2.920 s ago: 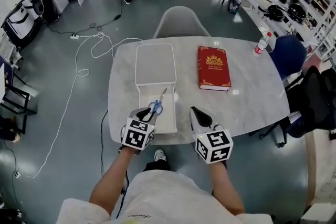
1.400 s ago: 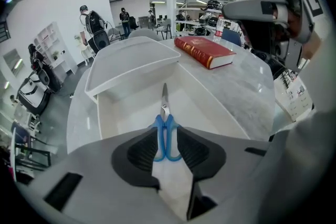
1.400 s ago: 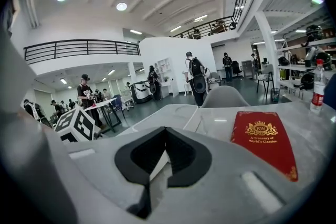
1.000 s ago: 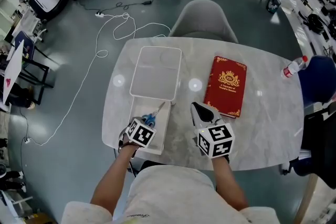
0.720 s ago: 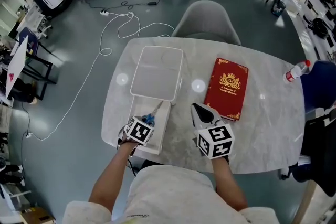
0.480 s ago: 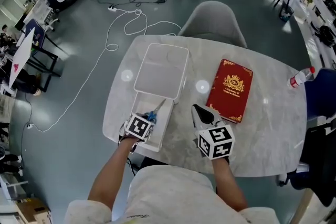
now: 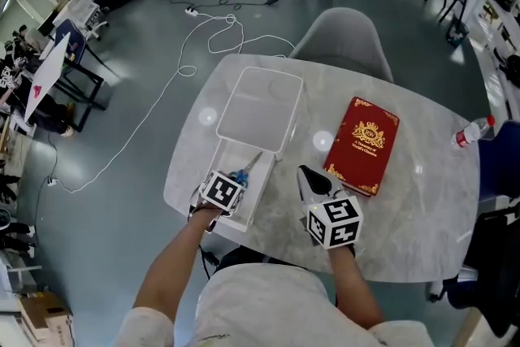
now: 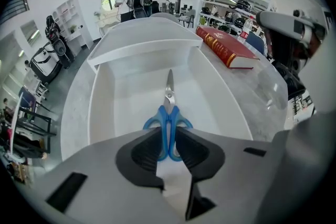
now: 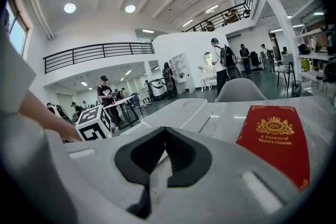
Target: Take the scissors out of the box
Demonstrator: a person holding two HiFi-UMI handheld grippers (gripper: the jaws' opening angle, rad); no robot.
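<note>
Blue-handled scissors point(image 8: 169, 97) lie in the open white box point(image 8: 97, 107), blades pointing to the far end; the head view shows them point(image 7: 246, 169) in the box point(image 7: 227, 215) at the table's near left edge. My left gripper point(image 8: 168, 136) is over the handles, its jaws closed in on the middle of the blue loops. It shows in the head view point(image 7: 228, 183) at the box's near end. My right gripper point(image 7: 307, 173) rests on the marble table to the right of the box, shut and holding nothing point(image 9: 165, 134).
The box lid point(image 7: 258, 103) lies flat just beyond the box. A red book point(image 7: 364, 144) lies right of it, and a water bottle point(image 7: 470, 132) stands at the far right edge. A grey chair point(image 7: 341, 32) is behind the table point(image 7: 406, 215). People stand farther off.
The head camera has swung, shifting the whole scene. My left gripper stays at the scissors' handles in the box. The right gripper has not moved on the table.
</note>
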